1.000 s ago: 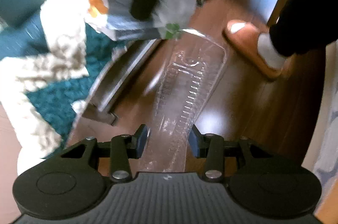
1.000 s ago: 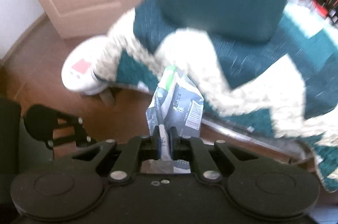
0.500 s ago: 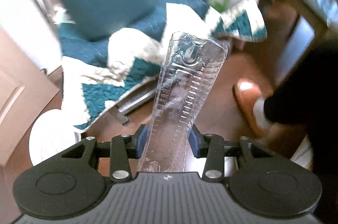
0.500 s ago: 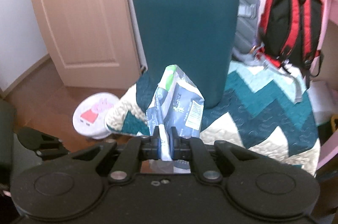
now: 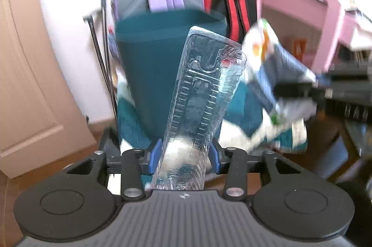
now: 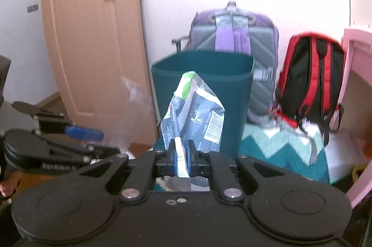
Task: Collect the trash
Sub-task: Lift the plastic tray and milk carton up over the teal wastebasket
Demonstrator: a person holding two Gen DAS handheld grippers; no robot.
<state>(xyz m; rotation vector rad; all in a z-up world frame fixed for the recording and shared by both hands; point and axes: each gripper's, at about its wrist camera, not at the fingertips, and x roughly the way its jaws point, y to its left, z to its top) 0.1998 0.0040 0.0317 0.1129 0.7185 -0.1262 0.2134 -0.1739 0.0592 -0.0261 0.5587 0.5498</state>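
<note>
My left gripper (image 5: 183, 157) is shut on a clear plastic blister tray (image 5: 202, 102) that stands up in front of a dark teal bin (image 5: 162, 56). My right gripper (image 6: 182, 159) is shut on a crumpled grey and white wrapper (image 6: 195, 116), held up in front of the same teal bin (image 6: 204, 74). In the left wrist view the wrapper (image 5: 274, 70) and the right gripper show at the right, blurred. In the right wrist view the left gripper (image 6: 69, 137) and the clear tray (image 6: 134, 112) show at the left.
A purple and grey backpack (image 6: 234, 37) and a red and black backpack (image 6: 311, 79) lean on the wall behind the bin. A teal and white zigzag rug (image 6: 290, 153) lies under them. A wooden door (image 6: 93, 49) is at the left, pink furniture (image 5: 302, 14) at the right.
Both grippers have risen and tilted up from the floor, each still holding its trash. The teal bin's rim now shows in both views, closer and more centred.
</note>
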